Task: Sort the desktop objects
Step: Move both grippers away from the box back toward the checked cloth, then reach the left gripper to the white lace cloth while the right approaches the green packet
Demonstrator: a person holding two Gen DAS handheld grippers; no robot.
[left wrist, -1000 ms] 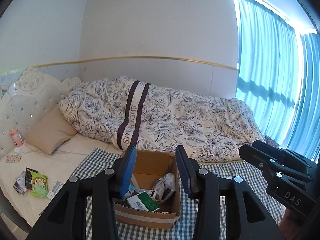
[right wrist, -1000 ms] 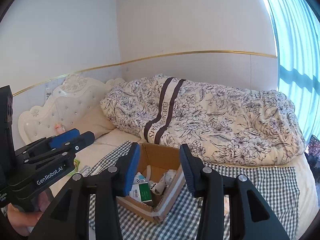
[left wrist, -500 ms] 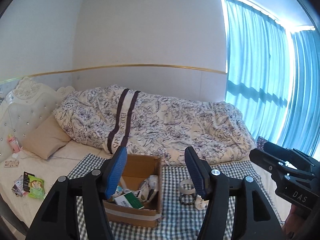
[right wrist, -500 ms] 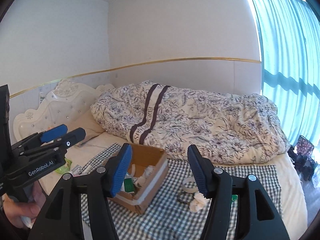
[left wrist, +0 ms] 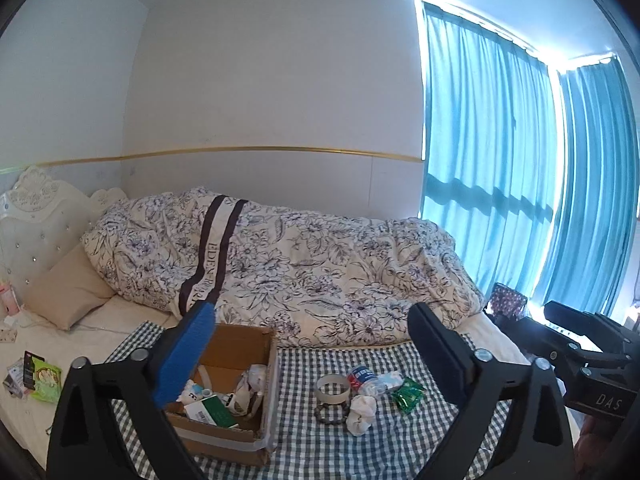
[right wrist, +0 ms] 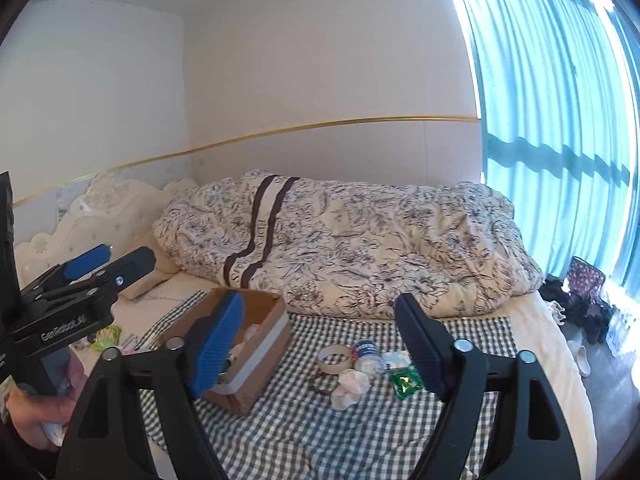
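Desktop objects lay on checked cloth [left wrist: 304, 444] over the bed: tape roll [left wrist: 331, 388], crushed bottle [left wrist: 362, 378], tissue wad [left wrist: 362, 410], green packet [left wrist: 408, 394], all close together, just right of cardboard box [left wrist: 240, 436] w/ other bits inside. Left tool [left wrist: 312, 354] & right tool [right wrist: 318, 334] both spread wide, empty, above the cloth.

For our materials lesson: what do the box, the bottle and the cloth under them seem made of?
Box: brown corrugated cardboard, matte, pale tape along its side. Bottle: clear, likely plastic, with a glossy blue label. Cloth: woven fabric, judging by its gingham check and soft wrinkles.
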